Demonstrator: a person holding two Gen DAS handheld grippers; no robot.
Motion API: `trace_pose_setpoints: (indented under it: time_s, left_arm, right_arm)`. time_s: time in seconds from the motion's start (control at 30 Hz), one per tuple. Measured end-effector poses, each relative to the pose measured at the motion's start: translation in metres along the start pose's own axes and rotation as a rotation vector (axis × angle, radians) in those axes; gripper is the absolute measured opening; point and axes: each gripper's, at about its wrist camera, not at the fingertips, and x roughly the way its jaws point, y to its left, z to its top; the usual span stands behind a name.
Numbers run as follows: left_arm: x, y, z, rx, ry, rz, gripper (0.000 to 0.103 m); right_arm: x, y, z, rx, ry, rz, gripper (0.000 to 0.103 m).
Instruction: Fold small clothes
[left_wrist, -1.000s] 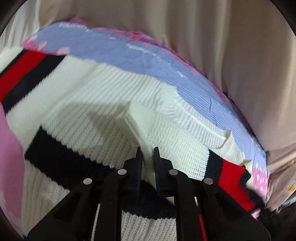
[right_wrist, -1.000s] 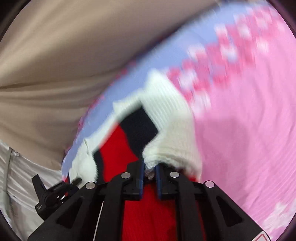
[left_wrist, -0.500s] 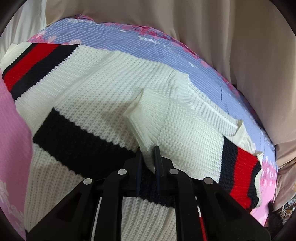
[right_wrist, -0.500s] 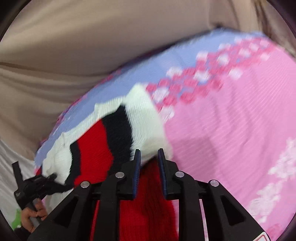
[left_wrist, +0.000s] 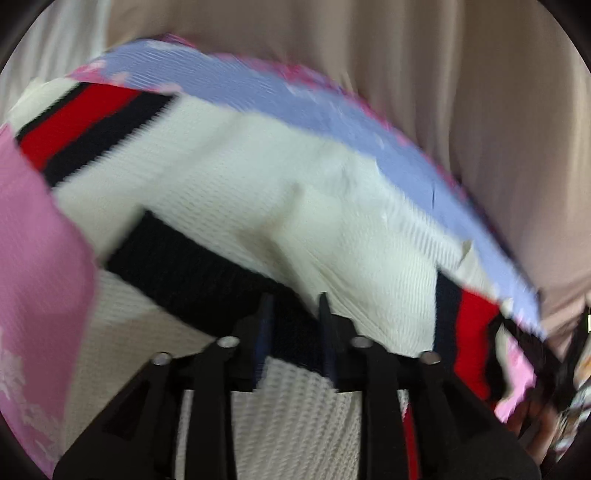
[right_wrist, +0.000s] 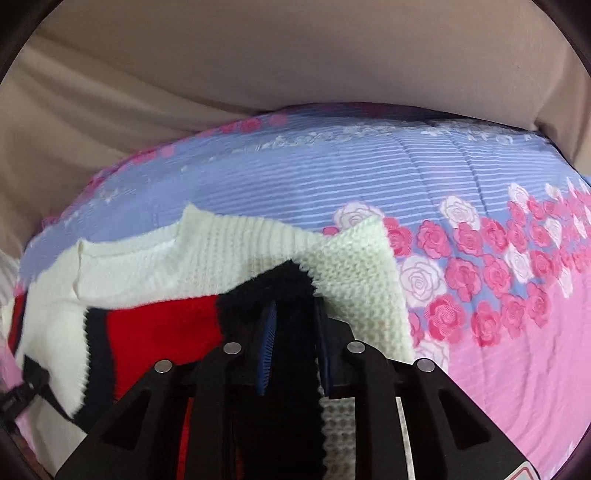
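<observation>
A small white knit sweater with black and red stripes lies spread on a blue and pink floral bedspread. My left gripper is open just above the sweater's black stripe, holding nothing. In the right wrist view the sweater lies with a sleeve folded over it. My right gripper is open over the sleeve's black band, with nothing pinched between its jaws.
Beige fabric rises behind the bed's far edge. The bedspread's pink part spreads to the right of the sweater in the right wrist view. The right gripper shows dark and blurred at the lower right of the left wrist view.
Both grippers have let go of the sweater and opened. The right one laid the sleeve across the sweater body; the left one released the fold it pinched and is moving, blurring its view.
</observation>
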Motion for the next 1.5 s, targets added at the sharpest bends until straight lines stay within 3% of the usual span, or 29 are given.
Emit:
trace_pose_setpoints:
  time_s: [0.07,0.1,0.17,0.3,0.47,0.53,0.57,0.6,0.63,0.67,0.77,0.83,0.93,1.03,1.17,1.23,1.3,1.43,1.5]
  left_arm:
    - [-0.023,0.026,0.015,-0.046,-0.068,0.02,0.044]
    - [-0.032,0.04,0.024,-0.065,-0.09,0.043,0.054]
    - [-0.047,0.085,0.05,-0.135,-0.133,0.126,0.063]
    - [-0.052,0.175,0.096,-0.284,-0.176,0.268,0.064]
    - [-0.034,0.266,0.141,-0.43,-0.171,0.366,0.064]
    - [-0.025,0.287,0.151,-0.456,-0.173,0.369,0.059]
    - [-0.025,0.289,0.155,-0.447,-0.196,0.383,0.05]
    - [-0.023,0.291,0.16,-0.431,-0.196,0.396,0.026]
    - [-0.019,0.29,0.166,-0.413,-0.179,0.402,0.015]
    - [-0.019,0.287,0.17,-0.398,-0.175,0.417,0.01]
    - [-0.048,0.242,0.186,-0.259,-0.277,0.422,0.008]
    - [-0.071,0.196,0.191,-0.159,-0.339,0.36,0.008]
    - [-0.105,0.105,0.181,-0.017,-0.392,0.179,0.007]
    - [-0.113,0.007,0.143,0.136,-0.356,-0.018,0.007]
    - [-0.074,-0.094,0.051,0.288,-0.158,-0.167,0.011]
    - [-0.041,-0.111,0.001,0.283,-0.012,-0.21,0.015]
    - [-0.023,-0.104,-0.031,0.235,0.09,-0.21,0.032]
    - [-0.028,-0.052,-0.044,0.133,0.052,-0.141,0.052]
    - [-0.035,-0.02,-0.032,0.059,0.018,-0.077,0.054]
  right_arm:
    - [-0.034,0.006,-0.012,0.009,-0.055,0.043,0.021]
    - [-0.057,0.014,-0.025,-0.005,-0.086,0.062,0.024]
    - [-0.092,0.025,-0.055,-0.034,-0.104,0.107,0.028]
    - [-0.152,0.055,-0.135,-0.116,-0.064,0.226,0.036]
    - [-0.178,0.107,-0.216,-0.173,0.095,0.395,0.038]
    - [-0.181,0.123,-0.238,-0.187,0.152,0.424,0.039]
    - [-0.182,0.13,-0.245,-0.192,0.171,0.429,0.039]
    - [-0.182,0.134,-0.25,-0.192,0.186,0.428,0.039]
    - [-0.181,0.139,-0.254,-0.188,0.198,0.427,0.039]
    - [-0.182,0.142,-0.256,-0.187,0.201,0.422,0.039]
    - [-0.183,0.142,-0.255,-0.173,0.192,0.402,0.04]
    - [-0.186,0.137,-0.256,-0.156,0.179,0.386,0.04]
    - [-0.19,0.125,-0.253,-0.129,0.159,0.377,0.04]
    - [-0.194,0.114,-0.245,-0.103,0.127,0.362,0.04]
    - [-0.199,0.091,-0.242,-0.057,0.092,0.324,0.041]
    - [-0.2,0.076,-0.242,-0.041,0.083,0.286,0.046]
    - [-0.198,0.062,-0.242,-0.028,0.087,0.243,0.046]
    - [-0.194,0.038,-0.229,-0.022,0.072,0.187,0.046]
    - [-0.188,0.034,-0.214,-0.021,0.055,0.178,0.046]
